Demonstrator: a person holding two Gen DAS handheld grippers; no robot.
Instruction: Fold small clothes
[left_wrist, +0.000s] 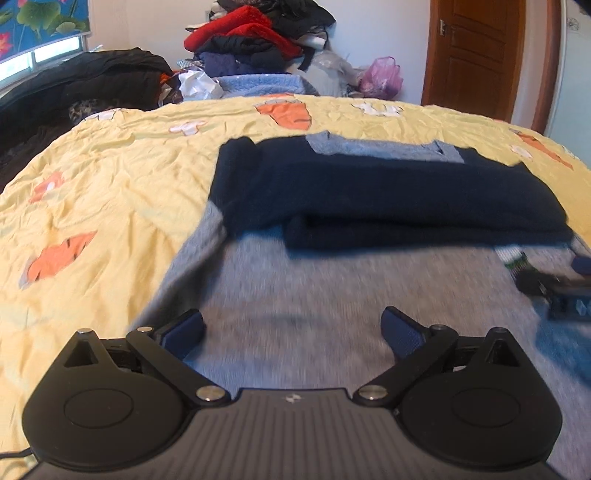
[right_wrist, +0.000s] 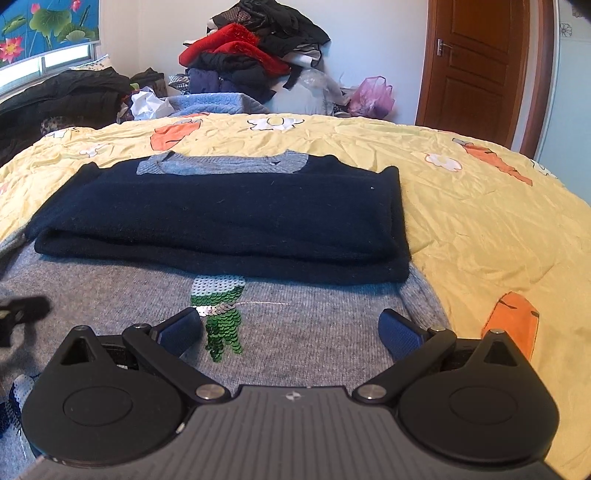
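Left wrist view: The grey sweater (left_wrist: 295, 295) lay flat on the yellow bedspread (left_wrist: 110, 184), long axis running near to far, collar (left_wrist: 369, 147) at the far end. The navy sleeves (left_wrist: 369, 192) were folded across its far half, forming a band lying left to right. The left gripper (left_wrist: 293, 332) stood wide open above the near grey part, holding nothing; contact with the fabric could not be determined. The near fabric appeared motion-blurred. The right gripper (left_wrist: 561, 288) showed at the right edge, over the sweater.

Right wrist view: The same sweater (right_wrist: 314, 332) extended away from the camera, collar (right_wrist: 221, 164) far and hem near. The folded sleeves (right_wrist: 221, 221) crossed it left to right. A green and white sequin figure (right_wrist: 219, 314) showed on the grey knit just near of the navy band. The right gripper (right_wrist: 291, 332) was fully spread above the knit, gripping nothing. The left gripper (right_wrist: 18, 310) appeared blurred at the left edge. A clothes pile (right_wrist: 251, 55) stood beyond the bed, with a brown door (right_wrist: 480, 66) at far right.
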